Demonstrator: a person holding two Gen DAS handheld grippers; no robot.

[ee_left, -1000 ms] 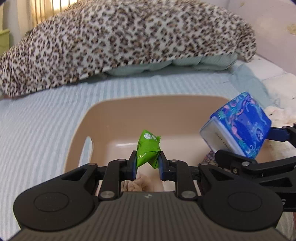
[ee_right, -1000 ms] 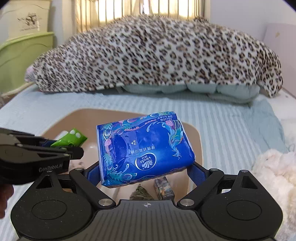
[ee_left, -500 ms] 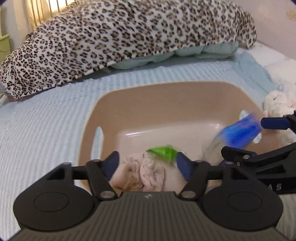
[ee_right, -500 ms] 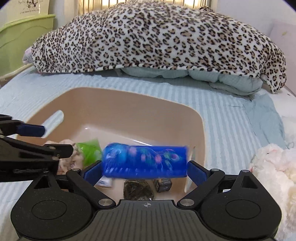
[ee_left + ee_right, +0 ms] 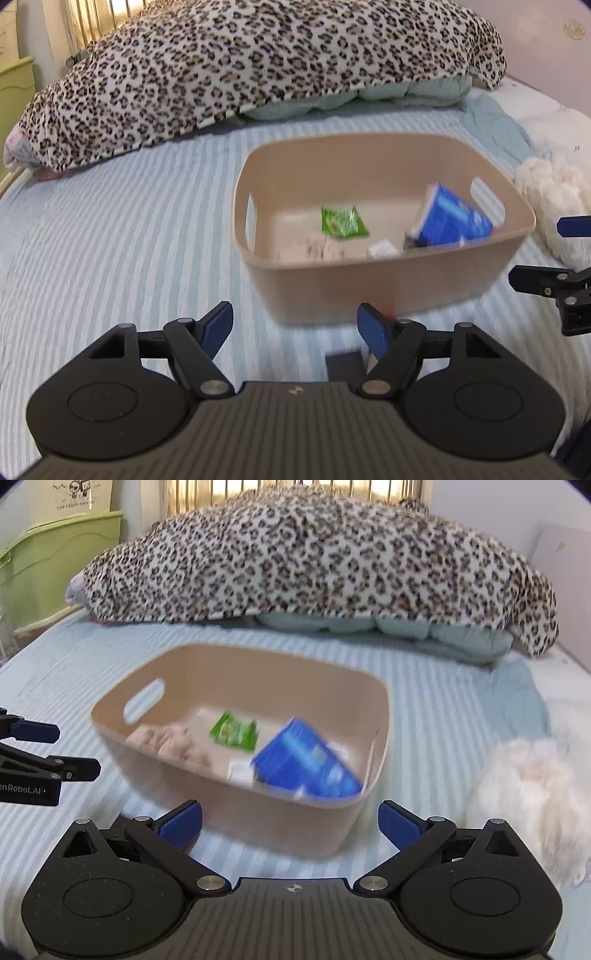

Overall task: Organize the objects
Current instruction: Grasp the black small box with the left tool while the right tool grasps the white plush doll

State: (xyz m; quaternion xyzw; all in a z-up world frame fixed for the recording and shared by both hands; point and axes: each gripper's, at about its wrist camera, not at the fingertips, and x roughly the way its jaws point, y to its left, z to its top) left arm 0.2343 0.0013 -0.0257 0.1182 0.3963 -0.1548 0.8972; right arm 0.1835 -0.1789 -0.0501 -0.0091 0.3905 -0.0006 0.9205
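Note:
A tan plastic bin (image 5: 369, 284) (image 5: 207, 794) sits on the striped bed. Inside it lie a green snack packet (image 5: 343, 221) (image 5: 234, 731), a blue tissue pack (image 5: 450, 221) (image 5: 306, 764) tilted against the right wall, a beige cloth (image 5: 314, 249) (image 5: 166, 742) and a small white item (image 5: 384, 249). My left gripper (image 5: 295, 319) is open and empty just in front of the bin. My right gripper (image 5: 290, 816) hovers before the bin's near wall, its jaws opening with nothing between them. Each gripper shows at the edge of the other's view.
A leopard-print blanket (image 5: 258, 66) (image 5: 314, 565) lies heaped behind the bin. A white fluffy plush (image 5: 554, 206) (image 5: 528, 797) lies right of the bin. A green storage box (image 5: 55, 565) stands at the far left. A dark flat object (image 5: 343, 363) lies under my left gripper.
Both grippers opened and let go: the green packet and the blue tissue pack dropped into the bin. Both grippers then drew back from above the bin to its near side.

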